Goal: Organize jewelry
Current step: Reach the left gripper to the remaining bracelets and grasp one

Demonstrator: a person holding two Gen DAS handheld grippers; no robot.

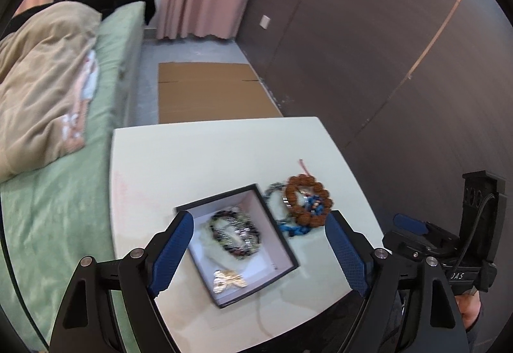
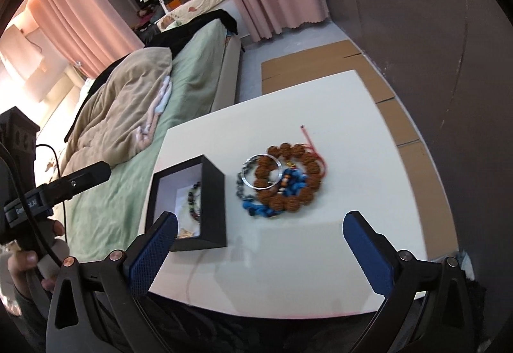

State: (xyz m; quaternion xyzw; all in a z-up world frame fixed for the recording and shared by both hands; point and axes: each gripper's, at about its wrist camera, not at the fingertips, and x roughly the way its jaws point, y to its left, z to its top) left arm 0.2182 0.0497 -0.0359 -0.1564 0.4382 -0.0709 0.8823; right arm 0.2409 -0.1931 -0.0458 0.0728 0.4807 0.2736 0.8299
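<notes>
A black box with a white lining [image 1: 256,192] sits on the white table [image 1: 208,154]. In it lie a dark bead bracelet [image 1: 235,234] and a gold butterfly piece [image 1: 229,281]. My left gripper [image 1: 259,220] hovers open over the box, holding nothing. Right of the box is a pile: a brown bead bracelet [image 2: 282,149] with a red cord, a silver bangle [image 2: 261,155], a grey bead bracelet [image 2: 240,183] and a blue cord [image 2: 256,208]. My right gripper [image 2: 261,217] stands wide open just short of the pile, nothing between its fingers.
A bed with a green sheet [image 1: 64,192] and a beige duvet [image 2: 121,103] borders the table's left edge. Flat cardboard [image 1: 208,90] lies on the floor beyond the table. A dark wall [image 1: 384,48] runs along the right. A hand [image 2: 22,260] holds the left gripper's handle.
</notes>
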